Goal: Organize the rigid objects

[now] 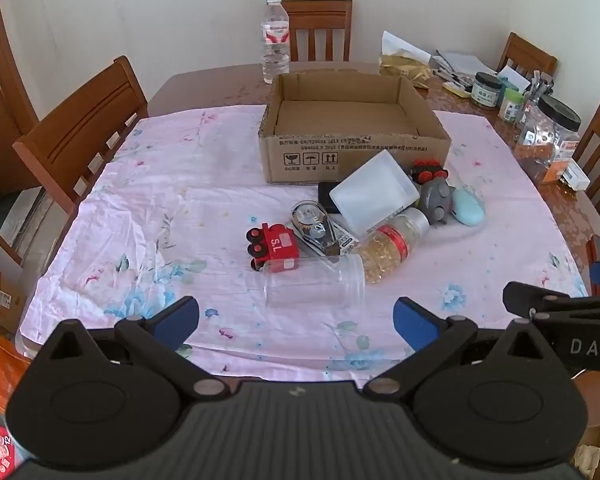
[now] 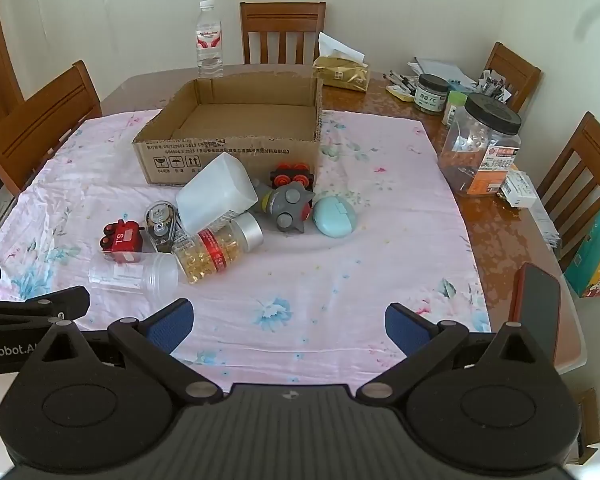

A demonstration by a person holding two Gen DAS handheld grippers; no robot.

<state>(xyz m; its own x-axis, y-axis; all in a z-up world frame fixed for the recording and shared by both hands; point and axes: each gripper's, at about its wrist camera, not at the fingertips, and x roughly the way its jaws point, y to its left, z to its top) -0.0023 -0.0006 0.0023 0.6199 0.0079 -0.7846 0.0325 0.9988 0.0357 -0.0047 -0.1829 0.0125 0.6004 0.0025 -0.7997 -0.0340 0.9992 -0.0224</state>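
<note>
An empty cardboard box point(image 1: 352, 160) point(image 2: 228, 158) stands on the pink flowered cloth point(image 1: 172, 200) point(image 2: 340, 264). In front of it lies a heap: a red toy train point(image 1: 274, 246) point(image 2: 122, 240), a clear jar point(image 1: 314, 284) point(image 2: 134, 274), a bottle of yellow capsules point(image 1: 392, 246) point(image 2: 218, 250), a white tub point(image 1: 374, 194) point(image 2: 216, 194), a tape dispenser point(image 1: 314, 222) point(image 2: 160, 220), a grey spiked toy point(image 1: 436, 200) point(image 2: 288, 206) and a pale blue case point(image 1: 468, 206) point(image 2: 334, 216). My left gripper point(image 1: 296, 320) hovers open just short of the clear jar. Wide open too, my right gripper point(image 2: 288, 322) hangs over bare cloth.
A water bottle point(image 1: 276, 40) point(image 2: 210, 40) stands behind the box. Jars, pens and papers crowd the table's right side point(image 2: 480, 148). A phone point(image 2: 536, 312) lies at the right edge. Wooden chairs point(image 1: 84, 132) ring the table.
</note>
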